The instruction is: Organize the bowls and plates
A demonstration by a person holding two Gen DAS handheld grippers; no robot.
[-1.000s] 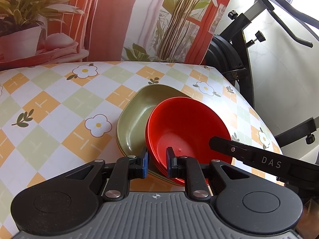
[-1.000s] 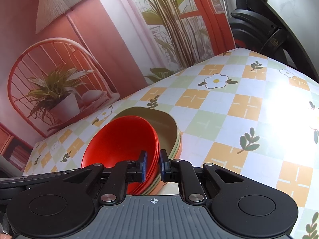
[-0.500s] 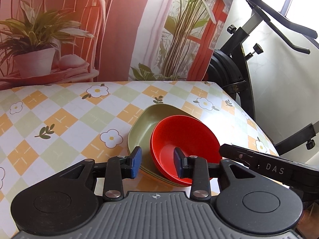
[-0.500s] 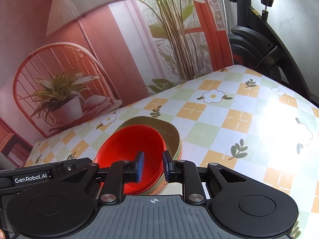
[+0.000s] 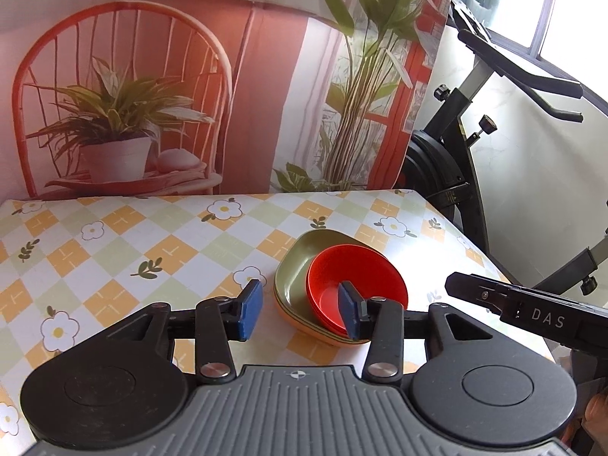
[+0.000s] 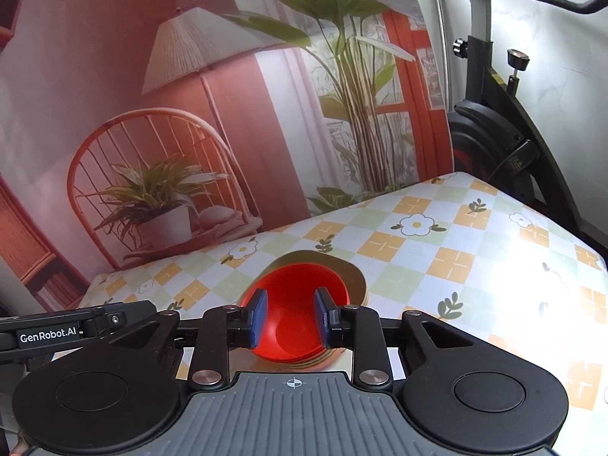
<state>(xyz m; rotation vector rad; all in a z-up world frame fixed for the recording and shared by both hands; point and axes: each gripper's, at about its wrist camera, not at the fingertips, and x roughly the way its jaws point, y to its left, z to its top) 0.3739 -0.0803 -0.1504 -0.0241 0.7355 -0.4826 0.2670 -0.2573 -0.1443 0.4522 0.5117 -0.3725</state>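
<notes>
A stack of red bowls (image 5: 357,285) (image 6: 300,311) rests inside a stack of olive-green plates (image 5: 294,277) (image 6: 351,273) with an orange one at the bottom, on the checked flower tablecloth (image 5: 152,250). My left gripper (image 5: 300,311) is open and raised above the near edge of the stack, holding nothing. My right gripper (image 6: 288,315) is also open and lifted over the red bowls, with nothing between its blue pads (image 6: 258,313). The right gripper's black body (image 5: 532,311) shows at the right of the left wrist view.
A printed backdrop (image 5: 190,95) with chair, plant and lamp stands along the table's far edge. A black exercise bike (image 5: 475,144) (image 6: 505,125) stands beyond the table's right end. The cloth spreads bare to the left of the stack and to its right (image 6: 475,266).
Both grippers opened and let go of the stack's rim, then pulled back and up. The stack has stayed in place and looks smaller now.
</notes>
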